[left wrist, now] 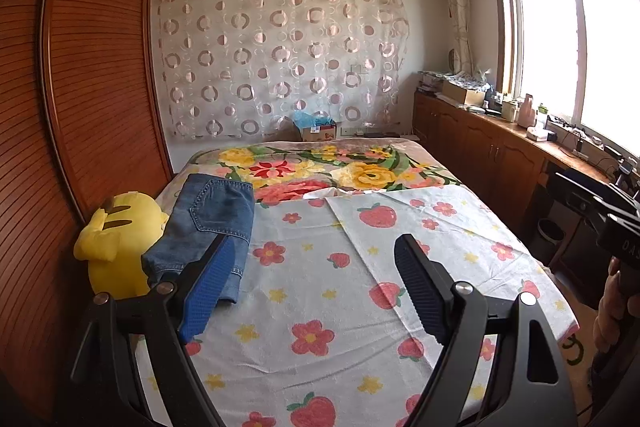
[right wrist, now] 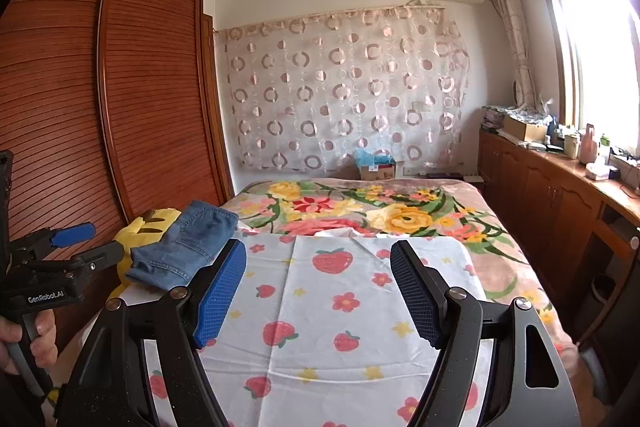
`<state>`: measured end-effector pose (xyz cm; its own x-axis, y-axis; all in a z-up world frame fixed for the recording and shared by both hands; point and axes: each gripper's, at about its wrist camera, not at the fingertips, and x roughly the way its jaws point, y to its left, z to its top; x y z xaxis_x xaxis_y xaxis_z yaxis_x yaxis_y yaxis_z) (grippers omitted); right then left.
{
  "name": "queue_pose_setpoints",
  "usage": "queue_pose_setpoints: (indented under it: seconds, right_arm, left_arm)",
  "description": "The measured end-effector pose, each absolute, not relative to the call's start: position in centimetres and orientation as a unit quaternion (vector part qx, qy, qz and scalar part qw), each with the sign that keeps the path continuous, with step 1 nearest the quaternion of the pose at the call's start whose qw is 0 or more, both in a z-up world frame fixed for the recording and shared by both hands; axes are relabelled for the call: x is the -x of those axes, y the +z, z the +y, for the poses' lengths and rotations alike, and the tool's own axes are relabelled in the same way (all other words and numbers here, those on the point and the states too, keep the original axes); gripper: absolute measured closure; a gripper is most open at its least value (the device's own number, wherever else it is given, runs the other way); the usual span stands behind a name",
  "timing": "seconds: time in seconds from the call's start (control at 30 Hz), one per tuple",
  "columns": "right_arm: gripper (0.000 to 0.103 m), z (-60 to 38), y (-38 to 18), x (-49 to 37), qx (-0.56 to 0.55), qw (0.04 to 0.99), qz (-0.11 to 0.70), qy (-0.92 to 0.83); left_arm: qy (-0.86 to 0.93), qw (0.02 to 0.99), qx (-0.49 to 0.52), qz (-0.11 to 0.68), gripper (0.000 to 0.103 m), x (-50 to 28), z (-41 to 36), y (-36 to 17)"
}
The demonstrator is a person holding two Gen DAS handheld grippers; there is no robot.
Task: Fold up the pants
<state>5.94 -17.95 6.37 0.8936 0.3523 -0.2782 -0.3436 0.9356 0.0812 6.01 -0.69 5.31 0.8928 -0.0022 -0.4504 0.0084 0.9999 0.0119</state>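
Observation:
The blue denim pants [left wrist: 208,223] lie folded into a compact stack at the left edge of the bed, against a yellow plush toy [left wrist: 116,247]. My left gripper [left wrist: 316,247] hovers open over the strawberry-print sheet [left wrist: 320,311], with its left pad just in front of the pants and nothing between the pads. From the right wrist the pants [right wrist: 188,243] show left of centre. My right gripper [right wrist: 319,251] stands open above the sheet [right wrist: 340,307], holding nothing. The left gripper [right wrist: 96,243] appears at the left edge, open, in a person's hand [right wrist: 24,339].
A floral blanket [left wrist: 320,167] covers the far half of the bed. A slatted wooden wardrobe [left wrist: 80,87] runs close along the left side. Low wooden cabinets [left wrist: 480,147] with clutter on top stand under the window at the right. A small box [left wrist: 316,131] sits behind the bed.

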Motion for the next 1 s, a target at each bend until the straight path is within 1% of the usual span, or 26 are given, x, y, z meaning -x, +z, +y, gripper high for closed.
queue_pose_setpoints:
  seconds: [1.0]
  right_arm:
    - [0.027,-19.4,5.7,-6.1,-0.012,0.975,0.144,0.171]
  left_arm:
    - [-0.001,0.973,-0.006,0.232,0.02,-6.0,-0.4,5.3]
